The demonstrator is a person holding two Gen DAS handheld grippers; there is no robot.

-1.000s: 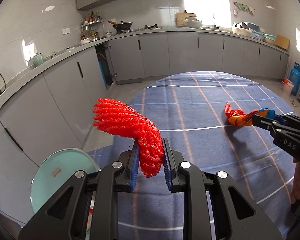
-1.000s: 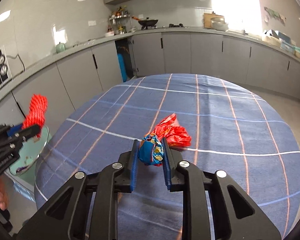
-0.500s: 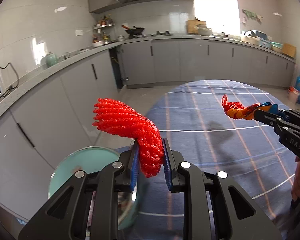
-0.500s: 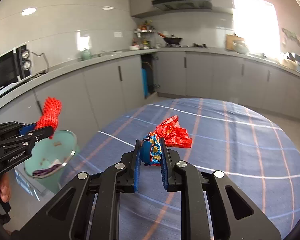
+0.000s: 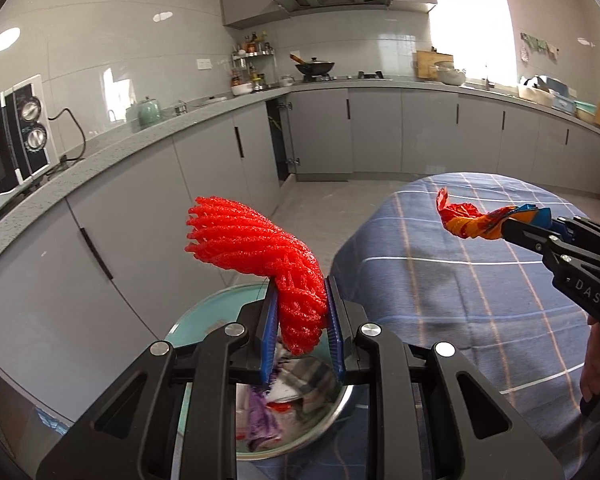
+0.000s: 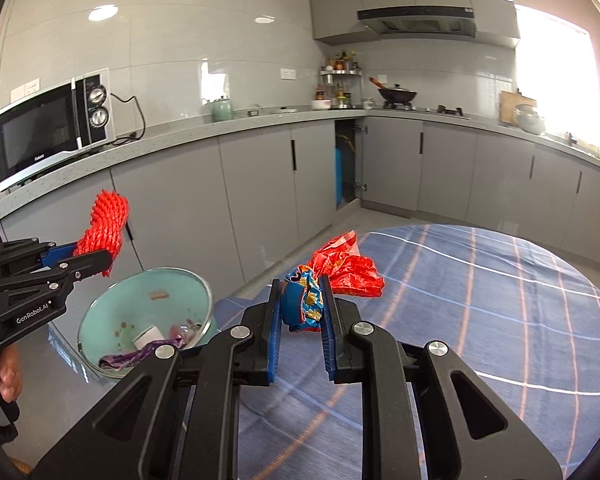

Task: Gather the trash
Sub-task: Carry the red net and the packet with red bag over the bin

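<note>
1. Left gripper (image 5: pixel 300 320): clamped on the lower end of a red foam net sleeve (image 5: pixel 260 252). The sleeve stands up out of the jaws and curls to the left. It hangs above the bin (image 5: pixel 204 320), a teal pail with a metal rim beside the cloth-covered counter (image 5: pixel 480 280).

2. Right gripper (image 6: pixel 302 308): clamped on a crumpled snack wrapper (image 6: pixel 332 272), blue and yellow at the pinched end, red at the free end. The wrapper is held clear above the counter edge, to the right of the bin.

3. Handling, judged:
- The foam net is very light, soft and springy. It will compress under the pads and rebound on release. Grip at 1 end, as now, leaves the bulk free to fall.
- The wrapper is thin, light and slippery film. Take it at a bunched part, not at a single flat layer, or it may slide out.
- Both items may drift when dropped. Release low and over the bin opening.

4. Bin contents: a purple wrapper (image 6: pixel 134 358), a small white piece (image 6: pixel 146 336) and other scraps. The bin is partly filled, with room left.
</note>
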